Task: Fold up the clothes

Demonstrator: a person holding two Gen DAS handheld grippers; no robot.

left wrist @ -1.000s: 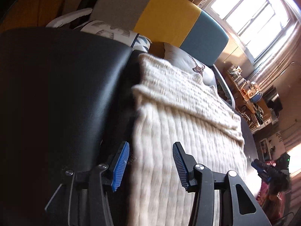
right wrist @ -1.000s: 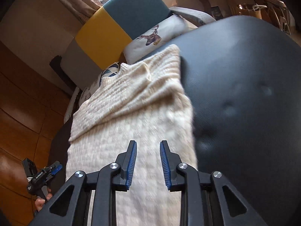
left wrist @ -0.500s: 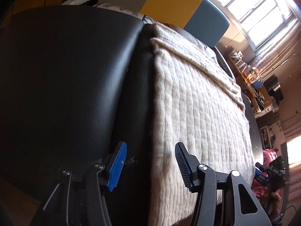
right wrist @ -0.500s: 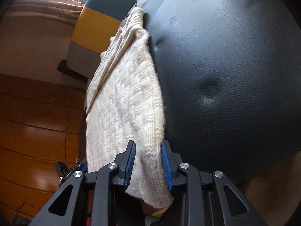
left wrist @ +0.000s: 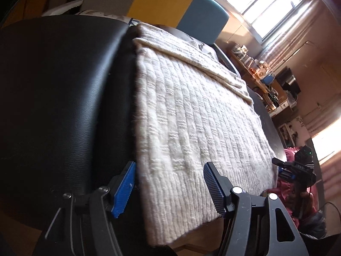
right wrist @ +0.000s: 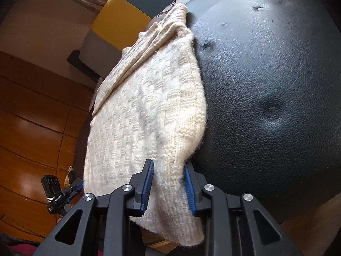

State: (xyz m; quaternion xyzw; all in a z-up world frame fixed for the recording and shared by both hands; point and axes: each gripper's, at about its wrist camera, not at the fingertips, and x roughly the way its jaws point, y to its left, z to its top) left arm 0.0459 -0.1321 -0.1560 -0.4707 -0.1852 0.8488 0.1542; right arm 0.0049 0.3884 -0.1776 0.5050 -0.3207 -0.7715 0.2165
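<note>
Tongs, right (right wrist: 168,186): blue ribbed pads (right wrist: 147,185) set narrowly apart, with the near corner of a cream knitted sweater (right wrist: 145,115) hanging between them; the knit fills the gap and seems pinched, though firm contact on both pads cannot be told for certain. Tongs, left (left wrist: 170,189): blue pads (left wrist: 124,192) spread wide, nothing held; the sweater's (left wrist: 191,117) near hem lies between the two fingers, the 9 o'clock pad just off the cloth's side edge over the dark surface, the 3 o'clock pad over the knit. Sweater: folded into a long strip, lying flat on a black leather-look cushioned surface (right wrist: 266,85), near end drooping over its front edge; a folded layer, sleeve or collar part, crosses the far end toward 12 o'clock. Surface, left view (left wrist: 53,96): bare black expanse from 8 to 11 o'clock of the tongs. Headboard or chair back, grey, yellow and teal panels (left wrist: 166,2): beyond the sweater at 12 o'clock. Window (left wrist: 260,2): at 1 o'clock, bright. Cluttered shelf (left wrist: 262,74): at 2 o'clock. Wooden panelling (right wrist: 32,117): at 9 o'clock in the right view.
</note>
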